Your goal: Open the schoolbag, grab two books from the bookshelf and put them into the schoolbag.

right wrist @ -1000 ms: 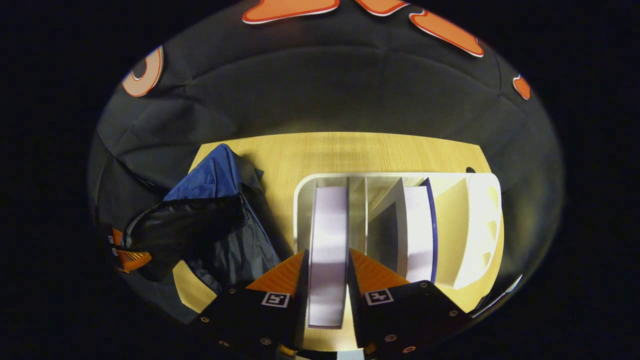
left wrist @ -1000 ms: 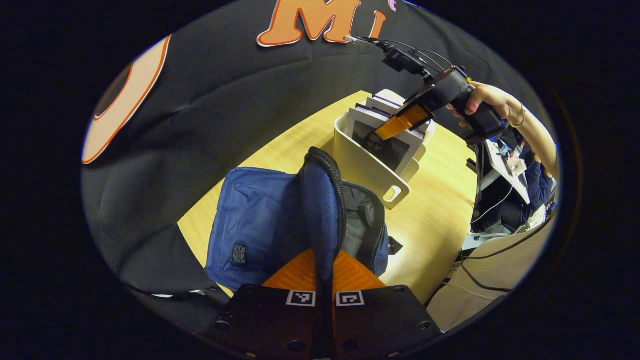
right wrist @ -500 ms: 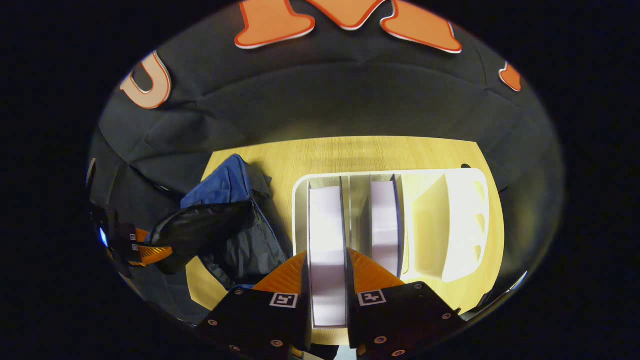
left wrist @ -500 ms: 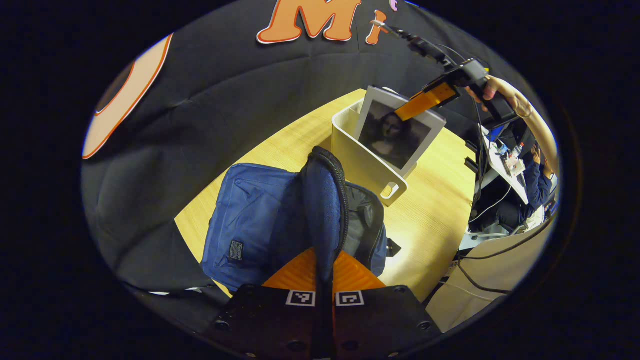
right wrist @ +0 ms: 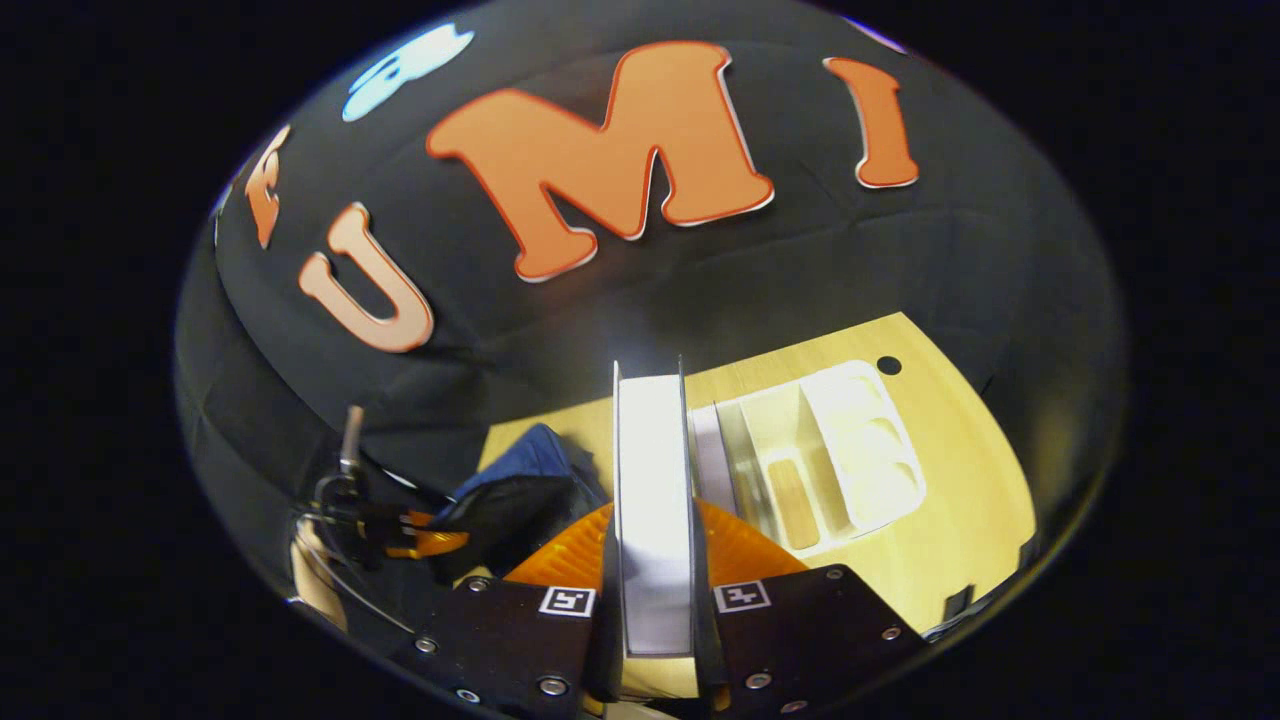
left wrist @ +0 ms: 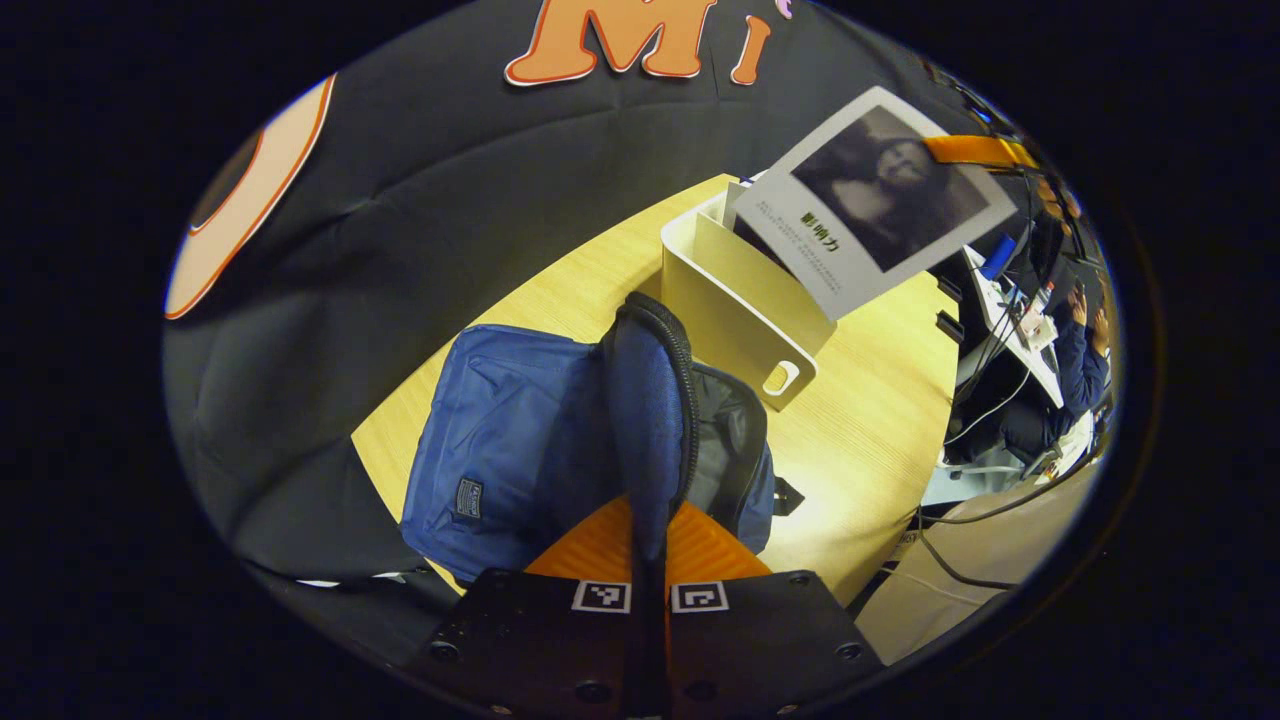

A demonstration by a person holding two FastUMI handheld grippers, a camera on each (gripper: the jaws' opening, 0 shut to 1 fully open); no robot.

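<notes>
Wooden table (left wrist: 860, 440), black booth cloth behind; book lifted clear of bookshelf.

Left gripper (left wrist: 648, 545) is clamped on the upright rim flap of the blue schoolbag (left wrist: 520, 440), holding the mouth open; bag sits left of the white bookshelf (left wrist: 735, 310), just beside it. Half a second ago the book (left wrist: 870, 205) was still partly in the shelf; now it hangs above the shelf, cover toward the left gripper view, tilted, long axis slanting down-left. Right gripper (right wrist: 655, 560) pinches the book (right wrist: 652, 500), page edge facing its camera, long axis pointing away along the fingers. Bookshelf (right wrist: 850, 440) lies below, to the right.
</notes>
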